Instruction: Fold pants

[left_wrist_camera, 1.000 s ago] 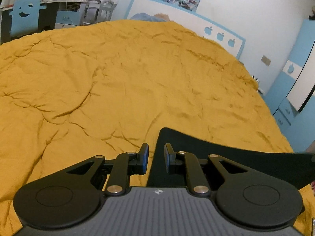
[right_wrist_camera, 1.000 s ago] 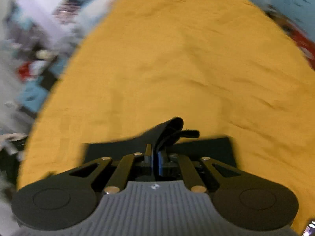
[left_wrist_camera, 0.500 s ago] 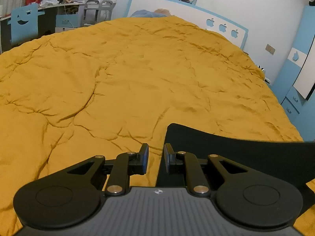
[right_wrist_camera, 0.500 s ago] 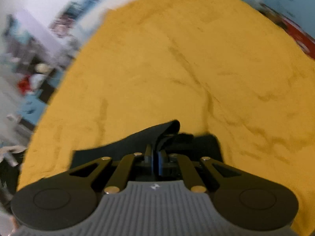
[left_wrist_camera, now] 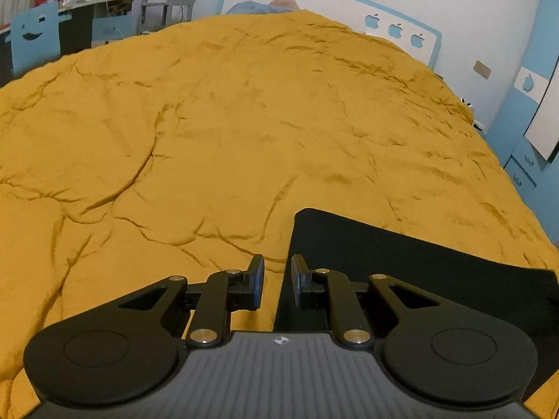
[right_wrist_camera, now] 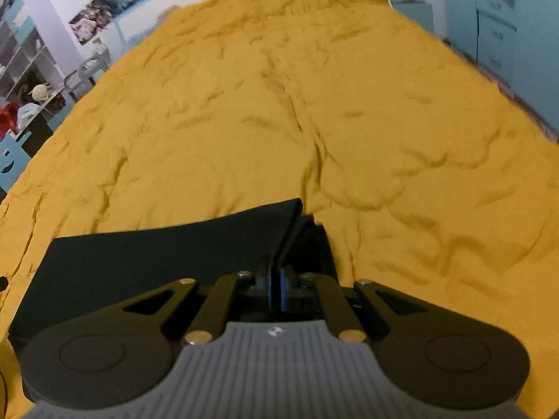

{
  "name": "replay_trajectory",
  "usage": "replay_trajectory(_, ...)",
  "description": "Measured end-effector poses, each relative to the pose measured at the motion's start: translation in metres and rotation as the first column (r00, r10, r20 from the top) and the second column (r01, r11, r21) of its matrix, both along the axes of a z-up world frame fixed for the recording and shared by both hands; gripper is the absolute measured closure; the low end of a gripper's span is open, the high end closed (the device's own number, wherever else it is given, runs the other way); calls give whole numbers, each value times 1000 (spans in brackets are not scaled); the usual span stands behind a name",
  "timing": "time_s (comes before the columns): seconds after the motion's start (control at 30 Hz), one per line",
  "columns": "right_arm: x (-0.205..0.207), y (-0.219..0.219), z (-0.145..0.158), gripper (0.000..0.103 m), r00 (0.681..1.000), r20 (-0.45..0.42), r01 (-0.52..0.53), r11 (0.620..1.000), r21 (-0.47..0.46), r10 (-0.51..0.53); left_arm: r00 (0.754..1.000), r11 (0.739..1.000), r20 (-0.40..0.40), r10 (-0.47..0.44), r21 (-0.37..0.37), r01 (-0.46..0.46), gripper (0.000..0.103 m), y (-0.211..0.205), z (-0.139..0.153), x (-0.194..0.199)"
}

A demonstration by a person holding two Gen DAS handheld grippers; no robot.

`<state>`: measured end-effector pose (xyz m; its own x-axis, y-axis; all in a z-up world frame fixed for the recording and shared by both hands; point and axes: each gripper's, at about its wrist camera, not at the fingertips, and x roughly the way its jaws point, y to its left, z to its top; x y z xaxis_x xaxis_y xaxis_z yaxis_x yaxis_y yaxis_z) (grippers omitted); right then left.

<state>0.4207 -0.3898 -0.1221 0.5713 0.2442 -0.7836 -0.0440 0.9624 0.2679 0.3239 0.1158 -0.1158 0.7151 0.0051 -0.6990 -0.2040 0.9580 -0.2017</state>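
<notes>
A wide bed [left_wrist_camera: 244, 122] fills both views, covered by a rumpled mustard-yellow quilt [right_wrist_camera: 349, 122] creased with many shallow folds. Beyond its far end stand a white headboard with a blue border [left_wrist_camera: 314, 10], apple cut-outs in its right part, and blue cabinets [left_wrist_camera: 524, 122] along the right wall. A cluttered desk [left_wrist_camera: 87, 3] with a blue chair [left_wrist_camera: 35, 35] sits at the far left.

The black pants [left_wrist_camera: 401, 262] lie on the near part of the quilt as a flat dark panel, spread from the left wrist view's centre out to its right edge. In the right wrist view the same cloth [right_wrist_camera: 157, 255] stretches leftward, and its right end rises in a folded flap.

The left claw [left_wrist_camera: 276, 279] stands slightly parted with nothing pinched; the pants' left edge runs just under its right finger, while the left finger is over bare quilt. The right claw [right_wrist_camera: 276, 286] is closed tight on the raised right end of the pants.
</notes>
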Motion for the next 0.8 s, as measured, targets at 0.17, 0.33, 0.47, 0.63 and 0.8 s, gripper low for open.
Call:
replay_trajectory(0.17,3,-4,-12,103,999,-40,34,999,-25,-35,1000,1000,-23,-10,-3,10,86,4,-6,12)
replay_trajectory(0.33,-8,-10,9,99,997,34,78,991,-110,-75,998,998,-23,-57,-24,56,90,12,-4,31)
replay_trajectory(0.47,-9,0,21,99,993,114,35,999,-18,-32,995,987,-14,-101,-128,99,91,17,-11,58)
replay_trajectory(0.63,13,16,4,98,995,97,31,998,-45,-27,987,982,-39,-154,-117,148,91,0,-33,95)
replay_trajectory(0.8,21,4,-22,103,991,42,125,991,-40,-124,986,994,-126,-110,-28,107,98,-5,-63,118)
